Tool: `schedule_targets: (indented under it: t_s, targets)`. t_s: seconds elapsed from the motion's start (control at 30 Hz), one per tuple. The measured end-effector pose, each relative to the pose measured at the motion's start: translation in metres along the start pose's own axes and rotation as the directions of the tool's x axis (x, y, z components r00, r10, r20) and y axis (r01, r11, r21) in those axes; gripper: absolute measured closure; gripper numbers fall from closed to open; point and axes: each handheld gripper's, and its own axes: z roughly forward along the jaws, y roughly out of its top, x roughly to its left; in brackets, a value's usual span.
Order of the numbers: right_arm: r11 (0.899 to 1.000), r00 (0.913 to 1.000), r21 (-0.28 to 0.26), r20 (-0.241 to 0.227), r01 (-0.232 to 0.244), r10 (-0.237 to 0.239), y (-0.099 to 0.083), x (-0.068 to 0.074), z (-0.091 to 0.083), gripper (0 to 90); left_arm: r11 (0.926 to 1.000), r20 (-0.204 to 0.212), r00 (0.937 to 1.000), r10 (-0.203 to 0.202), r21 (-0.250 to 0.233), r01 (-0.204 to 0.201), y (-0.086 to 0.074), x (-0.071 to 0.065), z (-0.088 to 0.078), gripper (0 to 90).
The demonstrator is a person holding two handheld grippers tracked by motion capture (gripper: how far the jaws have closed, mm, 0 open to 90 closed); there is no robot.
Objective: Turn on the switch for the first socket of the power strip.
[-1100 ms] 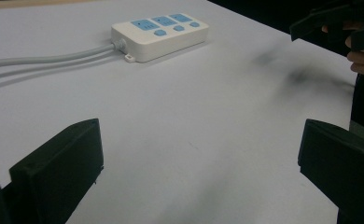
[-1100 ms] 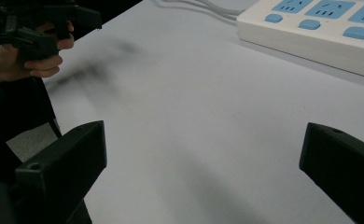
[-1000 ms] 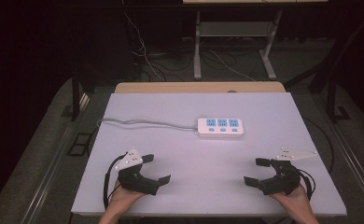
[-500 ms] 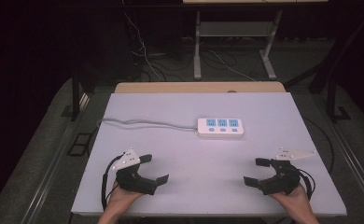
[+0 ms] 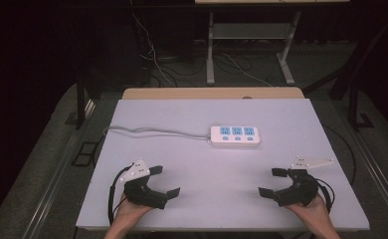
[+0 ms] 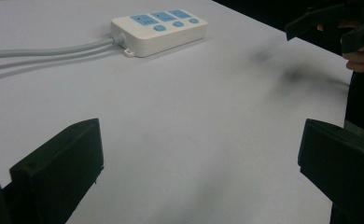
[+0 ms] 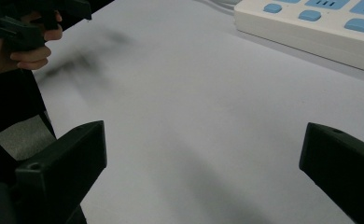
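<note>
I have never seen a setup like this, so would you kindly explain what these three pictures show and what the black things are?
No robot here: a person holds a two-jaw tool in each hand. The high view looks down on a white table: the left gripper and right gripper rest near its front edge, both open and holding nothing. Farther back lies a white power strip with blue sockets, its grey cord running off to the left. The other two pictures come from cameras riding on each gripper, looking out between its own black jaws toward the strip.

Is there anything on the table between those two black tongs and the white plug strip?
Nothing visible. Bare white table lies between the white, blue-socketed power strip and both the left tongs and right tongs, which are open and empty. Its grey cord trails away leftward.
</note>
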Motion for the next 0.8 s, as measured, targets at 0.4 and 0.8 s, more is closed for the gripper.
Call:
schedule_targets:
  t_s: [0.4,0.8]
  targets:
    - [1.0,1.0,0.018,0.002,-0.002,0.002,0.012,-0.004,-0.003,0.3,0.9999,0.003,0.9999,-0.014,0.002,0.014,-0.001,0.002,0.0,0.0]
    - [0.998,0.9995,0.062,-0.015,0.029,-0.028,0.033,-0.004,-0.001,0.3,0.9998,0.005,0.9998,-0.017,0.005,0.017,-0.001,0.001,0.001,0.0]
